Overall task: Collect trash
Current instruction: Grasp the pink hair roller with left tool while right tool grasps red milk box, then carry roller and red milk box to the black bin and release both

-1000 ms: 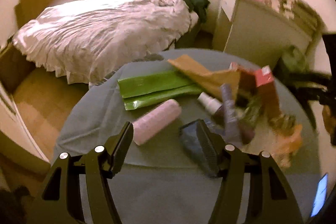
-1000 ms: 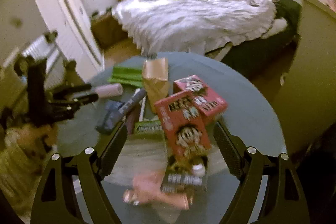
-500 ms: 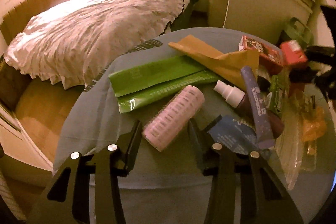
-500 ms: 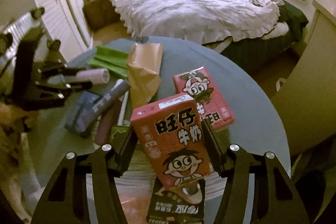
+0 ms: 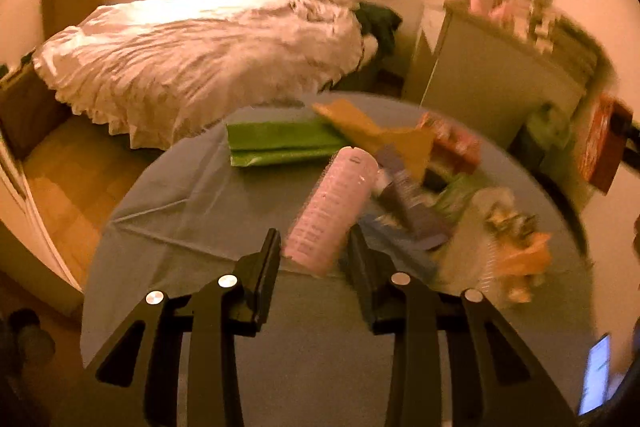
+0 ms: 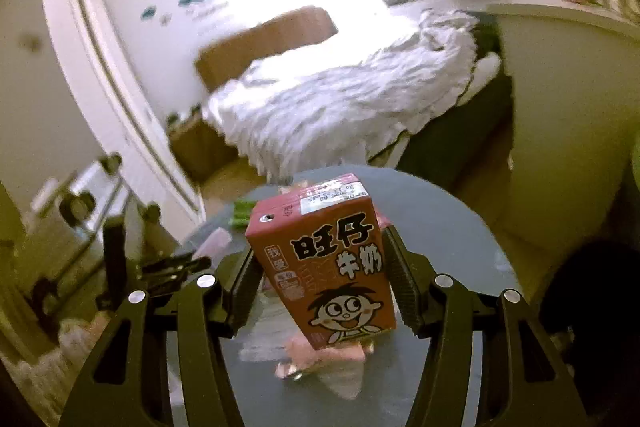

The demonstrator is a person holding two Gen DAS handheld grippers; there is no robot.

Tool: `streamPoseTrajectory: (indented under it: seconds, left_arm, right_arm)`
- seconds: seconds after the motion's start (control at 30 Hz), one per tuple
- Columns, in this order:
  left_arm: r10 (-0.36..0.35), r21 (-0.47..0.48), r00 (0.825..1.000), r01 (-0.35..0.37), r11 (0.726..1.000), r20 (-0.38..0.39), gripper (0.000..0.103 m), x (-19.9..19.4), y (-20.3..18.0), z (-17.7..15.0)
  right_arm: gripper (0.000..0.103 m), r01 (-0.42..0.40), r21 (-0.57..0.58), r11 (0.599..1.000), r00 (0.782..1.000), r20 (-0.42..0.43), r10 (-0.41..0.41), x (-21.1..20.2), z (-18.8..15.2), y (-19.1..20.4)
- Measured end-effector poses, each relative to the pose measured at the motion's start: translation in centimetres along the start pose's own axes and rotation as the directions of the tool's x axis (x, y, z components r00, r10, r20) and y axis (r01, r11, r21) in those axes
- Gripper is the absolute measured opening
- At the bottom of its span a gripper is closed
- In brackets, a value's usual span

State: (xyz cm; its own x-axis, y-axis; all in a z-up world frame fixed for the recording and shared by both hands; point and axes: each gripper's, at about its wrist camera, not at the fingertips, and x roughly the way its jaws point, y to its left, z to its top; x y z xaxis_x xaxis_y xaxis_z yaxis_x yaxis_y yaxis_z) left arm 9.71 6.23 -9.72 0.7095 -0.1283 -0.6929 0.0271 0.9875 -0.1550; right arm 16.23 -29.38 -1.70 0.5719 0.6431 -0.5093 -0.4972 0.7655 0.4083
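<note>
With the left gripper (image 5: 314, 259) clamped on the pink ribbed plastic roller (image 5: 334, 209) and the right gripper (image 6: 320, 287) on the red cartoon-faced milk carton (image 6: 326, 261), both above the grey round table (image 5: 192, 215), keep squeezing evenly, lifting well clear of the table's litter

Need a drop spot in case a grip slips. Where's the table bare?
Bare cloth on the round table lies left of the pink roller, below the green packet, and along the near edge under the left gripper. The right half is crowded: brown paper bag, red carton, wrappers.
</note>
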Motion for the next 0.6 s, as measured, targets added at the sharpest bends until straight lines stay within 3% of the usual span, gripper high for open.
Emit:
streamPoseTrajectory:
  seconds: [0.13, 0.3, 0.6]
  left_arm:
    - [-0.062, -0.016, 0.997, 0.062, 0.998, 0.051, 0.034, -3.1, -2.6, 0.6]
    - [-0.163, 0.02, 0.983, 0.162, 0.987, 0.088, 0.034, -5.0, -7.7, 2.0]
    - [-0.345, 0.125, 0.936, 0.335, 0.934, 0.065, 0.034, -2.9, -19.4, 4.4]
  right_arm:
    - [0.058, -0.019, 0.117, 0.993, 0.996, 0.086, 0.009, -4.8, -1.2, -2.3]
    - [0.058, -0.01, 0.255, 0.967, 0.981, 0.191, -0.04, -10.2, -3.3, -6.3]
    - [0.058, 0.083, 0.402, 0.912, 0.929, 0.3, -0.217, -18.4, -7.0, -13.0]
